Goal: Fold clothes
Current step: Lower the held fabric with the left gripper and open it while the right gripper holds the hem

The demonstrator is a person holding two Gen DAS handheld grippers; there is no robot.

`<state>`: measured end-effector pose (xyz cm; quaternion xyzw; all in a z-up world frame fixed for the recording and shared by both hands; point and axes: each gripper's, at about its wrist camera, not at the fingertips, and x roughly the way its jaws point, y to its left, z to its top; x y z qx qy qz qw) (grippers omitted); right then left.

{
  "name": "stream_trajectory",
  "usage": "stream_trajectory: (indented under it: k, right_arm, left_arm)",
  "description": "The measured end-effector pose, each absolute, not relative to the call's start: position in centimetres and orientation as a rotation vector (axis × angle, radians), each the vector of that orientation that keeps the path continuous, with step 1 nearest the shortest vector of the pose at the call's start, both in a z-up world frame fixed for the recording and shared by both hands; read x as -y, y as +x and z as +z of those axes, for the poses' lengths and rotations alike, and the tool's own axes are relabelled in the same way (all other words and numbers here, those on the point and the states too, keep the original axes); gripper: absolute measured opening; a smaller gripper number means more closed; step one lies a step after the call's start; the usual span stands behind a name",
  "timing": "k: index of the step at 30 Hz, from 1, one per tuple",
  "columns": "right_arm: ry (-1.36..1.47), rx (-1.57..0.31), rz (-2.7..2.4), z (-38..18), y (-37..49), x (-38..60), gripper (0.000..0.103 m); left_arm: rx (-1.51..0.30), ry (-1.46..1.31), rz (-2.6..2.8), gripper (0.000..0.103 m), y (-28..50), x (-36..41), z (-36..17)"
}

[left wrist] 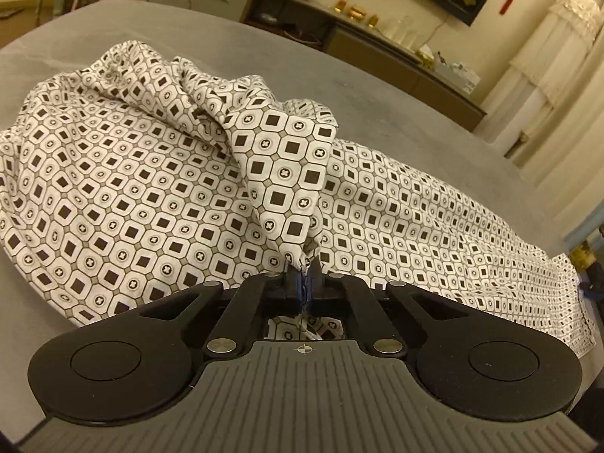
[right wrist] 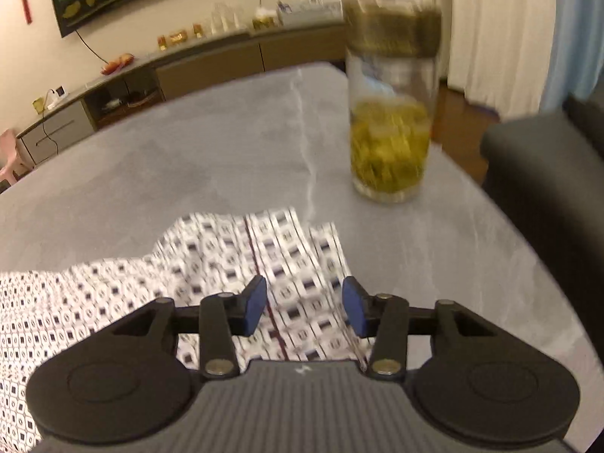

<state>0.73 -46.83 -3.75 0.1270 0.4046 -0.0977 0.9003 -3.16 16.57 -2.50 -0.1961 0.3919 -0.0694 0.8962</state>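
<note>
left gripper (left wrist: pixel 304 275) pinching a bunched-up bit of patterned garment (left wrist: pixel 151 188), fingertips buried | right gripper (right wrist: pixel 305 306) spread apart over the blurry hem | jar (right wrist: pixel 390 113) far right, smeared

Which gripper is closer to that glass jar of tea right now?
Right. The right gripper hangs open over the patterned garment, with the glass jar ahead to its right. The left gripper pinches cloth; no jar in its view.

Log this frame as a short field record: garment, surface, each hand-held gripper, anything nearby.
garment: patterned cloth, partly bunched, spread across table
surface: grey table
left hand-held gripper: shut on a pinched, lifted fold of the cloth
right hand-held gripper: open above the cloth's edge, holding nothing
nearby: glass jar with yellow-green contents, upright on table, apart from cloth
</note>
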Motion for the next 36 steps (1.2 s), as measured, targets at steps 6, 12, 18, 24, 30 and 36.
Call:
stream_trajectory:
  k: [6, 12, 18, 24, 30, 36]
  right_arm:
    - [0.173, -0.835, -0.204, -3.8, -0.3, 45.4, 0.015]
    - [0.161, -0.784, -0.252, -2.5, -2.4, 45.2, 0.003]
    - [0.188, -0.81, -0.331, -4.1, -4.0, 45.9, 0.004]
    - [0.136, -0.854, -0.349, -4.0, -3.2, 45.9, 0.011]
    - [0.09, -0.875, -0.381, -3.9, -3.0, 45.4, 0.011]
    - [0.042, -0.891, -0.43, -4.1, -2.3, 45.2, 0.011]
  left_arm:
    - [-0.811, -0.418, -0.144, 0.0, -2.9, -16.9, -2.8]
    - [-0.813, -0.45, -0.134, 0.0, -3.0, -17.5, -3.0]
    - [-0.814, -0.437, -0.148, 0.0, -2.8, -16.9, -3.0]
    - [-0.742, -0.481, -0.104, 0.013, -4.6, -19.2, -1.2]
    - [-0.767, -0.554, 0.006, 0.015, -4.8, -25.7, -1.9]
    - [-0.78, -0.614, 0.14, 0.008, -4.7, -32.2, -2.8]
